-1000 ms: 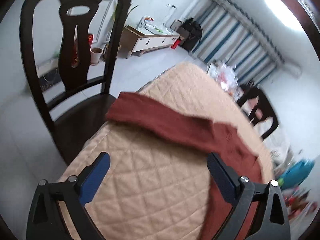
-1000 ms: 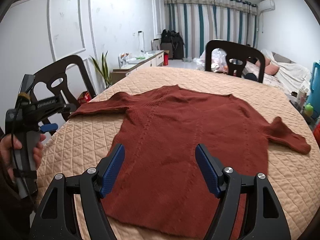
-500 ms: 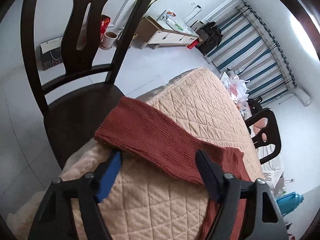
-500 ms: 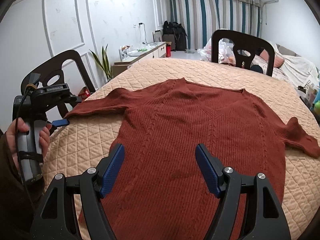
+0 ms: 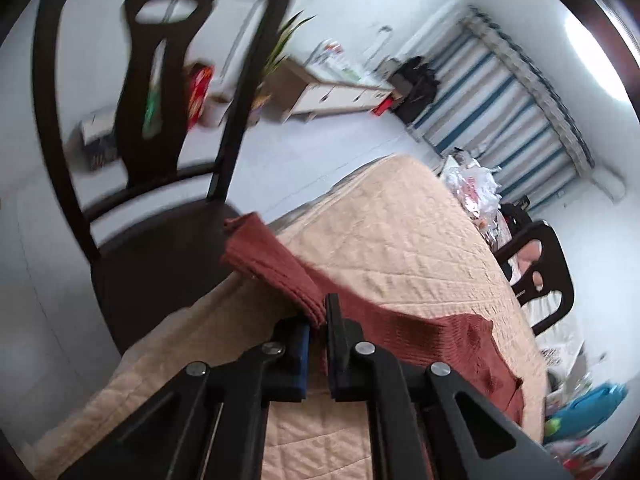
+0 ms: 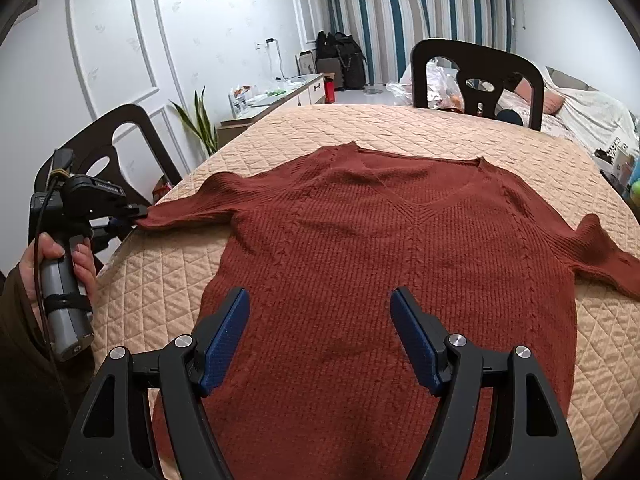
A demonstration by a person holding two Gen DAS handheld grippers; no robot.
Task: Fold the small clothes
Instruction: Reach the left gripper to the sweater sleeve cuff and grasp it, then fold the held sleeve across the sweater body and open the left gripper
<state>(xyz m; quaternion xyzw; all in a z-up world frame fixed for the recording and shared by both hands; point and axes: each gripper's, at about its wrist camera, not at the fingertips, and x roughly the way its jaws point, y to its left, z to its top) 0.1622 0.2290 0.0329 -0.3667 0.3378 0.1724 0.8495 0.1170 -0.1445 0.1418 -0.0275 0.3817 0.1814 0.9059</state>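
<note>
A rust-red knitted V-neck sweater point(image 6: 400, 264) lies flat, front up, on a quilted beige table cover point(image 6: 160, 280). Its left sleeve point(image 5: 276, 268) reaches the table's left edge. My left gripper point(image 5: 318, 320) is shut on that sleeve near the cuff; it also shows in the right wrist view point(image 6: 132, 216), held by a hand. My right gripper point(image 6: 320, 340) is open and empty, hovering over the sweater's lower body. The right sleeve point(image 6: 608, 256) lies out to the right.
A dark wooden chair point(image 5: 160, 208) stands close at the table's left edge, beside the held sleeve. A second dark chair point(image 6: 476, 80) stands at the far side. A low cabinet point(image 6: 272, 104), a plant and striped curtains are beyond. A bed point(image 6: 580, 108) is at the right.
My left gripper went from open around the sleeve end to shut on it. My right gripper stayed open and moved a little forward over the sweater.
</note>
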